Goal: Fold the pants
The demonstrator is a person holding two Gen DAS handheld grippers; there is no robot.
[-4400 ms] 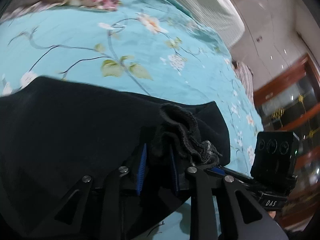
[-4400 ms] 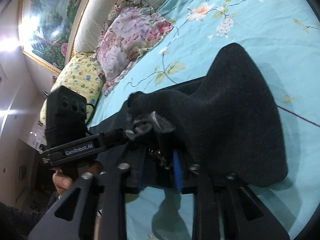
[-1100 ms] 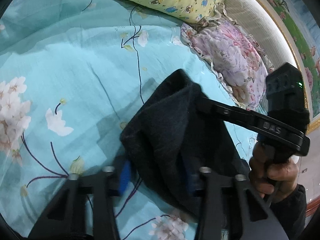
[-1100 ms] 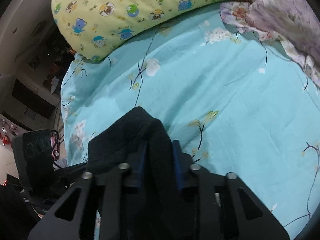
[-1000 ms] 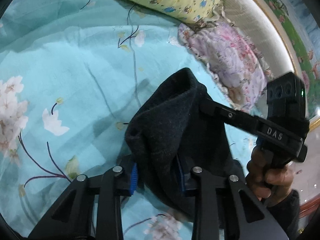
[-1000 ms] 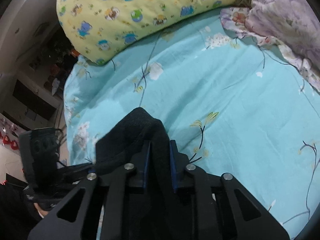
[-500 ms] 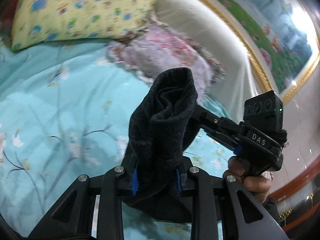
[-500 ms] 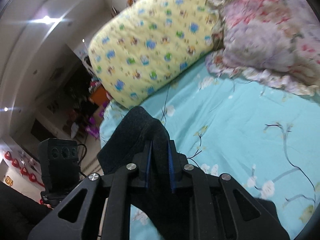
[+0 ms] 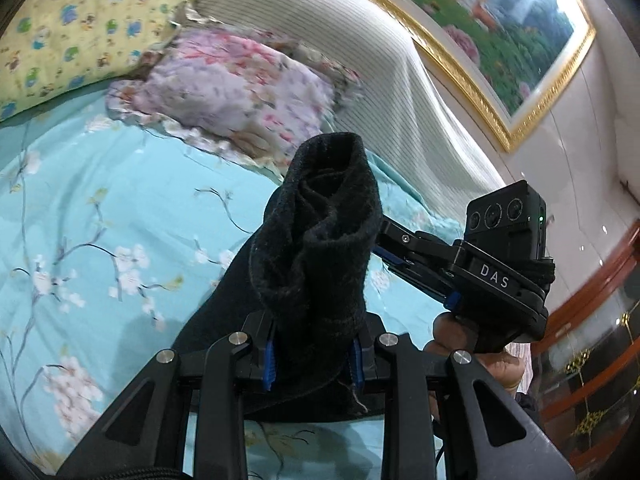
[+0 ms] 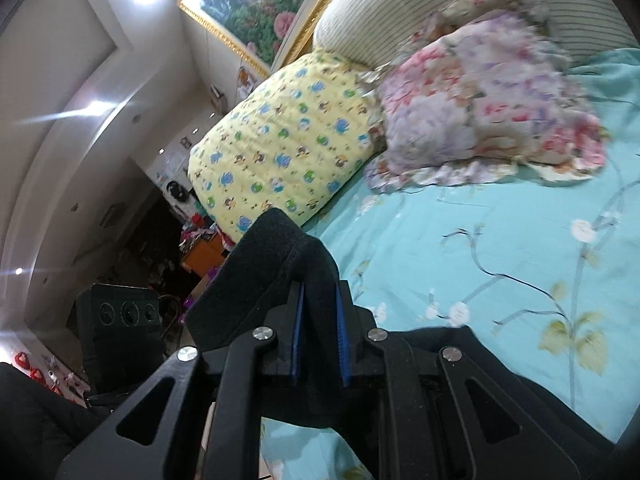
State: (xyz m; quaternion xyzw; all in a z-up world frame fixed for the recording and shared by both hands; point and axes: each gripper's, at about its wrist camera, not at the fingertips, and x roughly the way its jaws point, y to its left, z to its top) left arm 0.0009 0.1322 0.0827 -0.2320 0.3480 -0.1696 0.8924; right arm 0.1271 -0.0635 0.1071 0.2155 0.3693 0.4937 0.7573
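At the far left of the left wrist view, a yellow cartoon-print pillow [image 9: 76, 28] lies at the head of the bed, with a pink floral pillow [image 9: 232, 92] just beside it, resting on the turquoise flowered bedsheet [image 9: 100, 216]. Behind them rises a ribbed white headboard [image 9: 360, 64], and above that a gilt-framed landscape painting [image 9: 500, 28]. Dark wooden furniture [image 9: 592, 344] fills the lower right edge.

Across the middle, the black pants [image 9: 320, 248] stand up as a bunched roll and block much of the bed behind; more of the cloth hangs below the fingers, over the sheet. The left gripper [image 9: 312, 354] has its blue pads narrowly apart and pressed into the sides of that roll. To its right a hand [image 9: 472, 344] carries the other tool (its body marked DAS), whose fingers reach into the same cloth.

Seen from the right wrist camera, the right gripper [image 10: 319, 330] pinches a fold of the pants [image 10: 256, 276] between nearly closed pads, with more dark fabric draped at lower right over the sheet.
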